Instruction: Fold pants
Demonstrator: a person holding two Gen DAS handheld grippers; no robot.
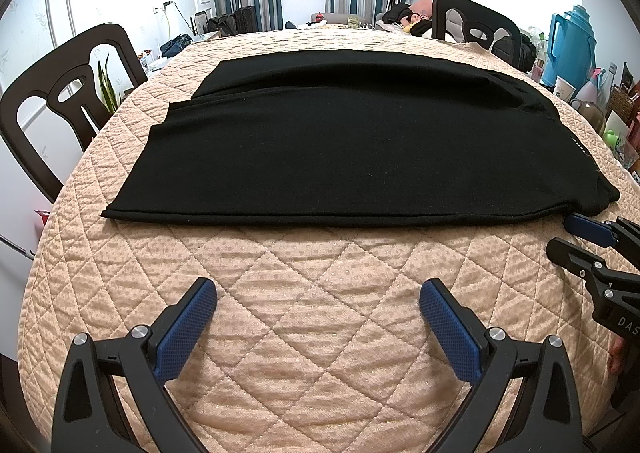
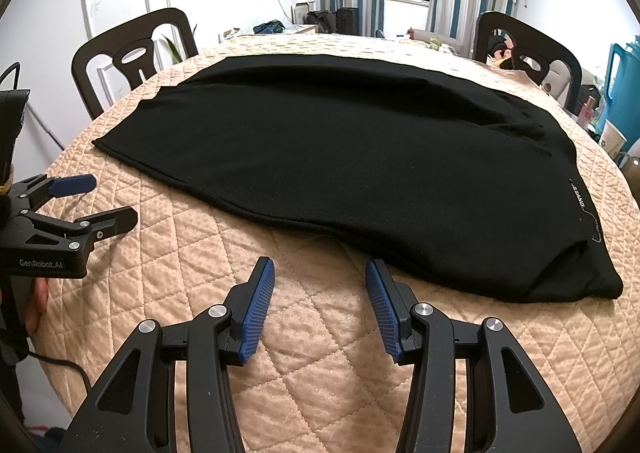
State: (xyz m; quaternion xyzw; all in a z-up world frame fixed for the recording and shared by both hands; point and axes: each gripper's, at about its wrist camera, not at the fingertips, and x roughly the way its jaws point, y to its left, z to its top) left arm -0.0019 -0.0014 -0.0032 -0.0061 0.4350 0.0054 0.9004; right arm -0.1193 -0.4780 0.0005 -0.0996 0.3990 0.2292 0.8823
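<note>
Watching pants [image 1: 360, 141] lying flat mid-quilt | your left gripper [image 1: 318, 311] gapes, empty, short of their near hem | right gripper [image 2: 320, 293] likewise apart beside it | pinching one layer risks skewing your fold.

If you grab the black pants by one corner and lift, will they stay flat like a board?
Probably not. The black pants lie limp with soft creases, so they would likely droop. The quilted table cover looks textured, so they may drag rather than slide.

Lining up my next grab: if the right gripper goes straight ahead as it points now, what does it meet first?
Probably the near edge of the black pants, after some bare quilted table cover. The right gripper is open and empty; height is unclear.
</note>
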